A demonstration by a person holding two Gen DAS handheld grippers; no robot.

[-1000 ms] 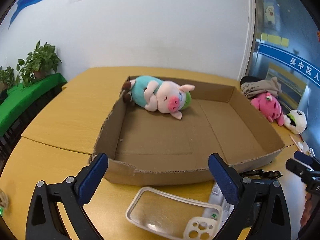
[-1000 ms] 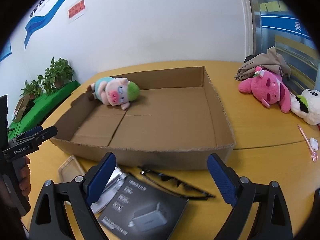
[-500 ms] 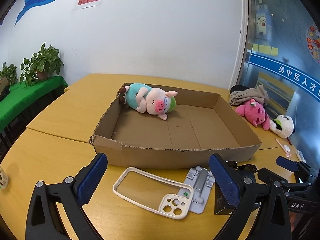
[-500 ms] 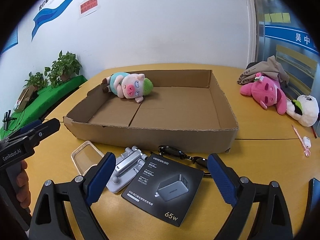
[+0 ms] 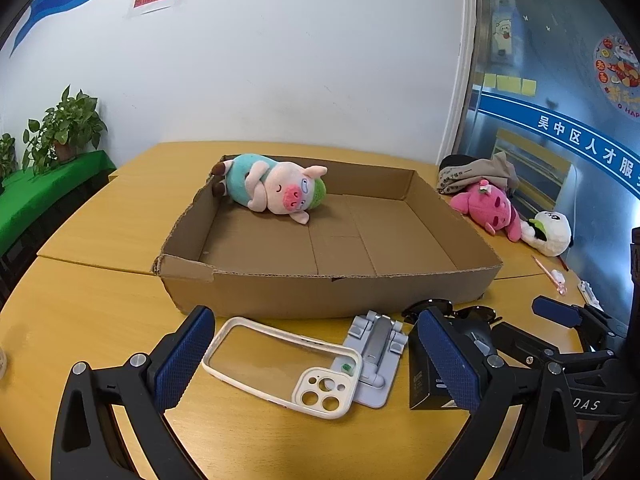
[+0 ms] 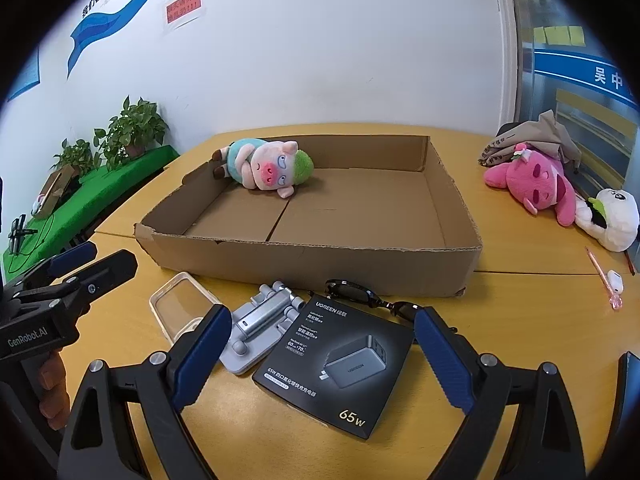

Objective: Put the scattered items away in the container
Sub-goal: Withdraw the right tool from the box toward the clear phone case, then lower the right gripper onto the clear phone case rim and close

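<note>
A shallow cardboard box (image 5: pixel 320 292) (image 6: pixel 304 256) stands on the wooden table, with a pig plush (image 5: pixel 276 194) (image 6: pixel 264 164) lying in its far left corner. In front of the box lie a white phone case (image 5: pixel 280 364) (image 6: pixel 180 308), a grey folding stand (image 5: pixel 376 356) (image 6: pixel 260 328), a black charger box (image 6: pixel 336 368) (image 5: pixel 428 384) and black sunglasses (image 6: pixel 372 300) (image 5: pixel 476 314). My left gripper (image 5: pixel 316 364) is open, above the phone case. My right gripper (image 6: pixel 320 360) is open, above the charger box.
A pink plush (image 6: pixel 536 184) (image 5: pixel 488 208), a white panda plush (image 6: pixel 612 216), a folded cloth (image 6: pixel 532 136) and a pink pen (image 6: pixel 604 280) lie on the table to the right. Potted plants (image 6: pixel 132 132) stand on a green shelf at the left.
Both grippers have pulled back from the box toward the table's near edge, so the phone case, stand, charger box and sunglasses now show fully. Both stay open.
</note>
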